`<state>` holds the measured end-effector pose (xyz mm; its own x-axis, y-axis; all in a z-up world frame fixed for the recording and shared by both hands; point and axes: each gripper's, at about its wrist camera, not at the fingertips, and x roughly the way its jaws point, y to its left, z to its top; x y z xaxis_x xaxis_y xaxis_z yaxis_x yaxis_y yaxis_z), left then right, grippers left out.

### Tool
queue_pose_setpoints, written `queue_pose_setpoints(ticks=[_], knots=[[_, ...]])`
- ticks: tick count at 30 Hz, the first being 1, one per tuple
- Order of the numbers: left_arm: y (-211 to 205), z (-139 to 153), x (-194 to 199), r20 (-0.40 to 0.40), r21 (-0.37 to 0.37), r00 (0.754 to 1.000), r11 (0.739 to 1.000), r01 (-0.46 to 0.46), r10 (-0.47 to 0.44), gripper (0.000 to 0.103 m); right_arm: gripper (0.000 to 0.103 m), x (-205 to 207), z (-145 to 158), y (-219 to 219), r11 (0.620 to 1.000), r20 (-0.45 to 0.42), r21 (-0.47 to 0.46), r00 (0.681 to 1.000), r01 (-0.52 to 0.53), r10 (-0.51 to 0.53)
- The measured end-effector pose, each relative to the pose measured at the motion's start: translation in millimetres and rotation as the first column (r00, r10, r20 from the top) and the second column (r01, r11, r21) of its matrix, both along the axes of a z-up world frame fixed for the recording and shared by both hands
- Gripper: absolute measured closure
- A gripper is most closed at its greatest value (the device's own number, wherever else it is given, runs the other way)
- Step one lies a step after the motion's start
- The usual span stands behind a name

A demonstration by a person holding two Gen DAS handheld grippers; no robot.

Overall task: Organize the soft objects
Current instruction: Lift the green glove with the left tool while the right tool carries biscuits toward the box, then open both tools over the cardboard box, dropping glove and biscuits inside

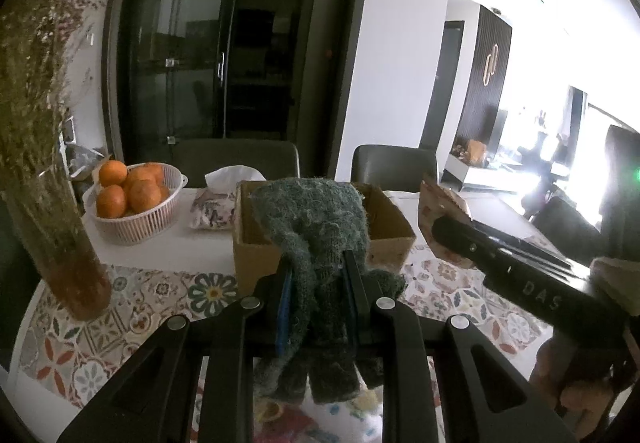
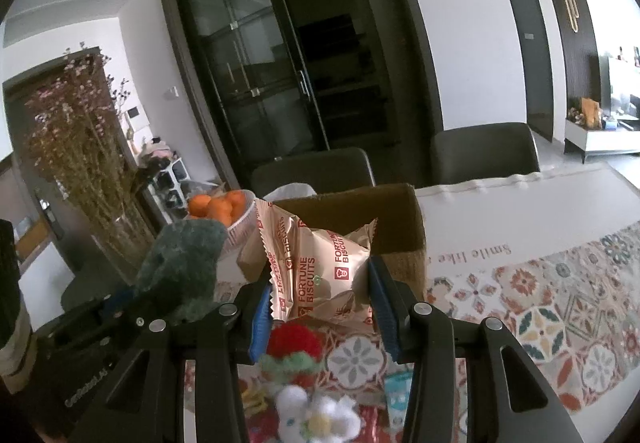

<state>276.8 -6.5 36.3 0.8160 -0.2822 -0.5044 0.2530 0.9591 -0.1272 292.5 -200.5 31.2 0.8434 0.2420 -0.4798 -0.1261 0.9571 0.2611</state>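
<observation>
Left wrist view: the left tongs (image 1: 316,283), nearly closed, pinch a green knitted glove (image 1: 312,227) just before the cardboard box (image 1: 394,231), seemingly its destination. Right wrist view: the right tongs (image 2: 320,307), partly open, clamp a biscuit packet (image 2: 320,267) before the same box on the desk (image 2: 520,211).

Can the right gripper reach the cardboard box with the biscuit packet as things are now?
Probably yes. The right gripper is shut on the biscuit packet, and the open cardboard box stands directly ahead with nothing between. The left gripper, with its green glove, is beside it, not across.
</observation>
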Motion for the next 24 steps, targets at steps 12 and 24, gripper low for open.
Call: queue_pose_setpoints(ticks=[12,24], knots=[[-5,1,67,-0.033,0.006,0.999,1.0,0.009,-0.009,0.08,0.058,66,2,-2,1.0,-0.03,-0.009,0.999,-0.019,0.018],[-10,-10,135,-0.105,-0.008,0.994,1.0,0.011,-0.012,0.08,0.058,136,-10,-7,0.999,-0.114,0.013,0.993,-0.034,0.035]])
